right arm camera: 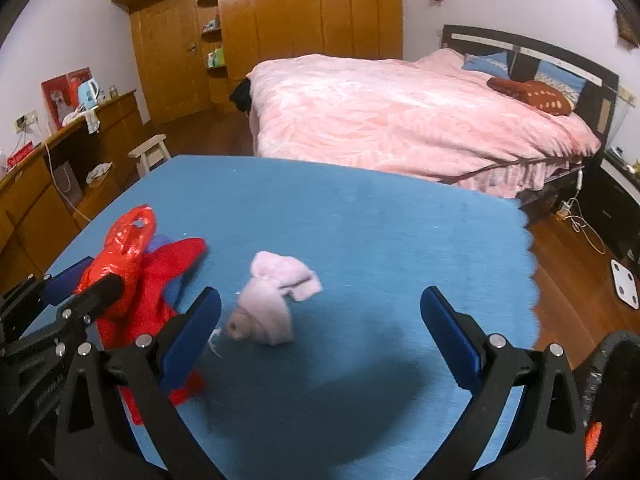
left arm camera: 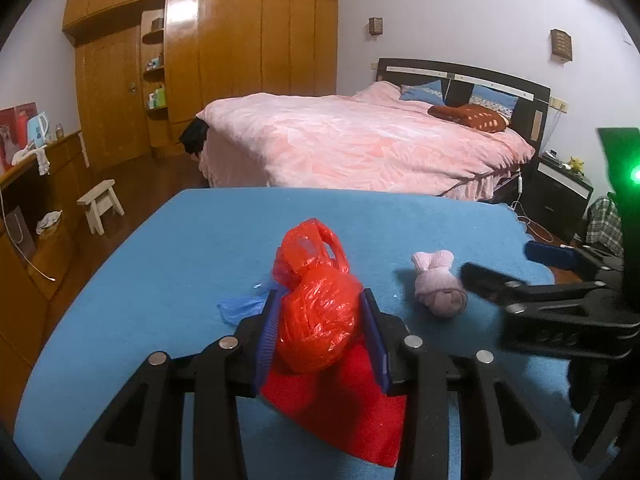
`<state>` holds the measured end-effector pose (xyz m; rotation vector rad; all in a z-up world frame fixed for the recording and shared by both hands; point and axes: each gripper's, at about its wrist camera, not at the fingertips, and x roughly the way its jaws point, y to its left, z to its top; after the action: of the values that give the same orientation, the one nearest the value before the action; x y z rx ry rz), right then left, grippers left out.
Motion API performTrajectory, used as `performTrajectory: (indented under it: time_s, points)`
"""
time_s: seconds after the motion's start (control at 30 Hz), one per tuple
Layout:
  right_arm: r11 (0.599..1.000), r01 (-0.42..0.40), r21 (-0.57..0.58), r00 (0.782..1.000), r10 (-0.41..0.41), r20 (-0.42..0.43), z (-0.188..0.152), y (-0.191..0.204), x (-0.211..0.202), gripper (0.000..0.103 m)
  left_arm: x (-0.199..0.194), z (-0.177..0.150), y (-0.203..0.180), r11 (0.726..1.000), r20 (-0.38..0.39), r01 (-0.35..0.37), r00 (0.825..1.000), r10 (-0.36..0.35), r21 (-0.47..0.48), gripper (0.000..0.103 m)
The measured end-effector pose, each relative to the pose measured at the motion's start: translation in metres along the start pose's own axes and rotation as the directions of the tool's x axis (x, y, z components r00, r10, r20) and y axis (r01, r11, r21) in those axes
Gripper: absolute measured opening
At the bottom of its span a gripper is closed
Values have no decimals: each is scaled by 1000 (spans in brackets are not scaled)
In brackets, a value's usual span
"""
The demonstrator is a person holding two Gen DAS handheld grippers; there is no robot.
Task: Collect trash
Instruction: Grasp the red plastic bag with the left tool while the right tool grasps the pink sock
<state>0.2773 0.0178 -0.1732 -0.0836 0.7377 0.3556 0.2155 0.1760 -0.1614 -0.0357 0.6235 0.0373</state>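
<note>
Our left gripper fills the lower middle of the left wrist view, angled downward, its blue pads pressed against either side of a crumpled red plastic bag that bulges up between them. In the right wrist view this same gripper shows at the lower left edge of the frame, with the red bundle in its jaws. Our right gripper spans the bottom of its own view, tilted downward, jaws spread wide with nothing between them. From the left wrist view its black frame reaches in from the right edge, fingers pointing toward mid-frame.
</note>
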Motion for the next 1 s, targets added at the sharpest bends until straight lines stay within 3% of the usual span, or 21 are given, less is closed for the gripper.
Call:
performTrajectory:
  time_s: [0.33,0.57,0.8,1.0]
  points:
    - [1000,0,-8,999,0,-35,-3,11,18,96,-2,-6,13,998,14,22,1000,-21,-58,41]
    - [1000,-22,0,998,21,-66,-4,13,27,76,-2,-6,18,997,14,31,999,-30,-76,41]
    - [995,-100,-22,990,97,-101,-8,19,31,33,-1,-7,18,997,14,31,999,-30,-75,41]
    - [993,-113,-19,989,111,-99,-10,18,25,30,-1,-7,18,997,14,31,999,-30,-75,41]
